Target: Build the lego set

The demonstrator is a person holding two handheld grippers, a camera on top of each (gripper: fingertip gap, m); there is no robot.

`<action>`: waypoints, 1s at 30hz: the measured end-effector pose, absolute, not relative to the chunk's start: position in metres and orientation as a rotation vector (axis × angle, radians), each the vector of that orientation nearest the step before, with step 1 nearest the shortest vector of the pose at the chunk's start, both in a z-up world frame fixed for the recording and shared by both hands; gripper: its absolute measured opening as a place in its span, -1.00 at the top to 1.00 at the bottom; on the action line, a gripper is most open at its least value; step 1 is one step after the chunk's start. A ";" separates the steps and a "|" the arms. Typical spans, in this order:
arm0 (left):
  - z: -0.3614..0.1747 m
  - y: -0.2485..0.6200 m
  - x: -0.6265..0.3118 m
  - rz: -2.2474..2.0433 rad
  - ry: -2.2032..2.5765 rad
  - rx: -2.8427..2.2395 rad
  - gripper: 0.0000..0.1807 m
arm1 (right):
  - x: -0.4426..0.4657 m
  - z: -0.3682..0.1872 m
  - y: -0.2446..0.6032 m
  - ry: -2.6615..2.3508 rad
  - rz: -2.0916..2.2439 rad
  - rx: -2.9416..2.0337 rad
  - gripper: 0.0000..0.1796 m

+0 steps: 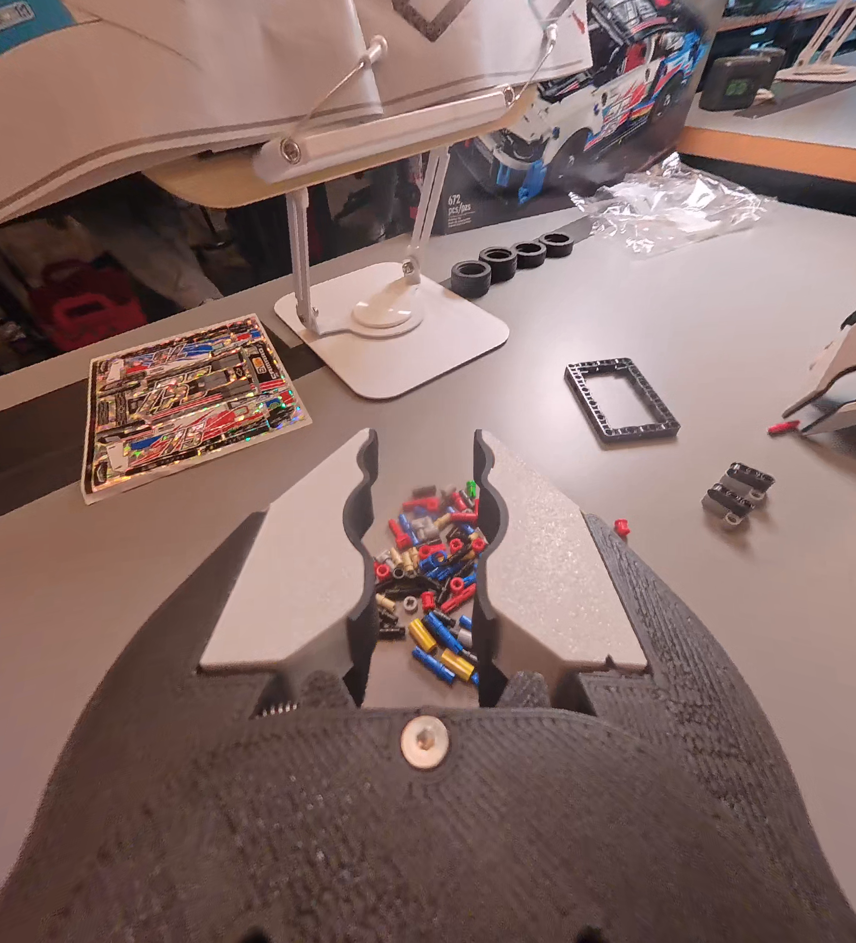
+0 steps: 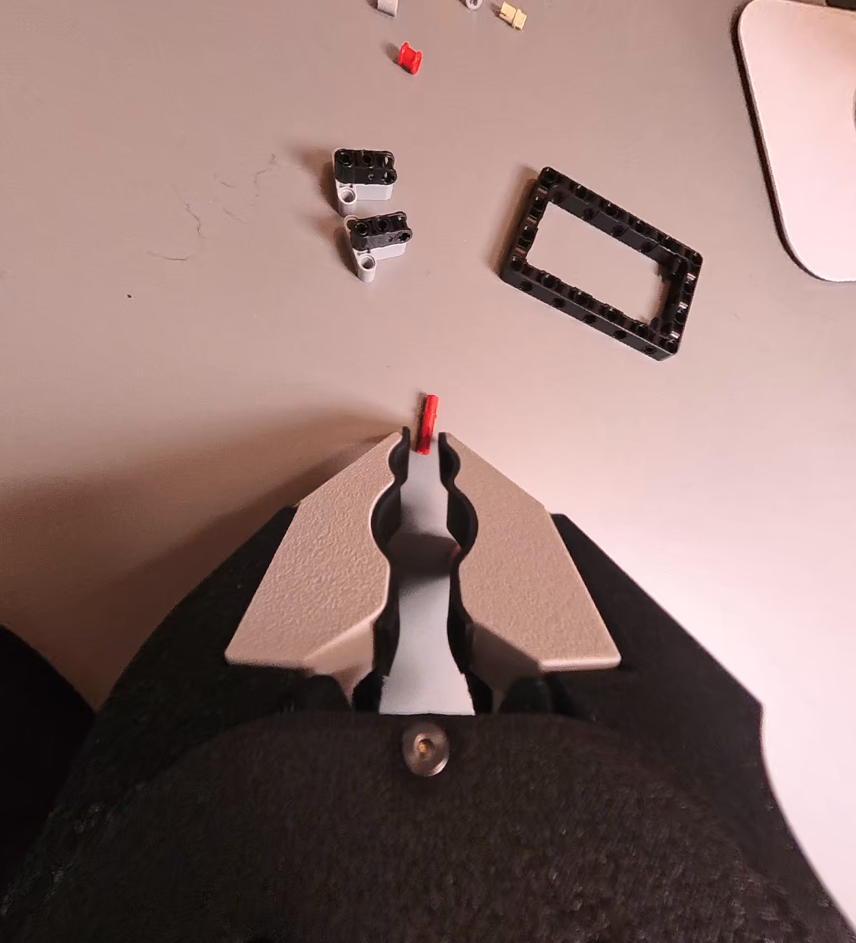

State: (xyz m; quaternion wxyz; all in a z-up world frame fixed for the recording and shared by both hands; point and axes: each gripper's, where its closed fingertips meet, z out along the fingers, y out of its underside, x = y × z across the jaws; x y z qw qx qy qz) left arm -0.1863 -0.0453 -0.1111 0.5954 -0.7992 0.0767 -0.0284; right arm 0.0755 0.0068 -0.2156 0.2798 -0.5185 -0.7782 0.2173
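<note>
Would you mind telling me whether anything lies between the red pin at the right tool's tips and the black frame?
Nothing visible does. The red pin sits at the right tool tips, and only bare table separates it from the black frame.

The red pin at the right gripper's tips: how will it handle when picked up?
The red pin is thin and rounded, so it may roll or twist between the right gripper tips. It looks very light, probably easy to flick away on the smooth table. Rigid plastic; bending seems unlikely.
</note>
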 end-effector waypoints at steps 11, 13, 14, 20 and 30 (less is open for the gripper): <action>-0.148 -0.073 -0.176 -0.156 0.365 -2.083 0.90 | 0.072 -0.096 -0.008 -1.387 1.067 -1.347 0.85; -0.164 -0.076 -0.175 -0.136 0.396 -2.165 0.91 | 0.071 -0.100 -0.019 -1.319 1.148 -1.368 0.85; -0.174 -0.077 -0.175 -0.122 0.410 -2.212 0.92 | 0.070 -0.105 -0.023 -1.310 1.161 -1.370 0.85; -0.206 -0.077 -0.181 -0.006 0.505 -2.353 0.90 | 0.064 -0.122 -0.028 -1.352 1.168 -1.382 0.86; -0.215 -0.076 -0.179 -0.039 0.603 -2.418 0.93 | 0.069 -0.129 -0.024 -1.356 1.170 -1.402 0.88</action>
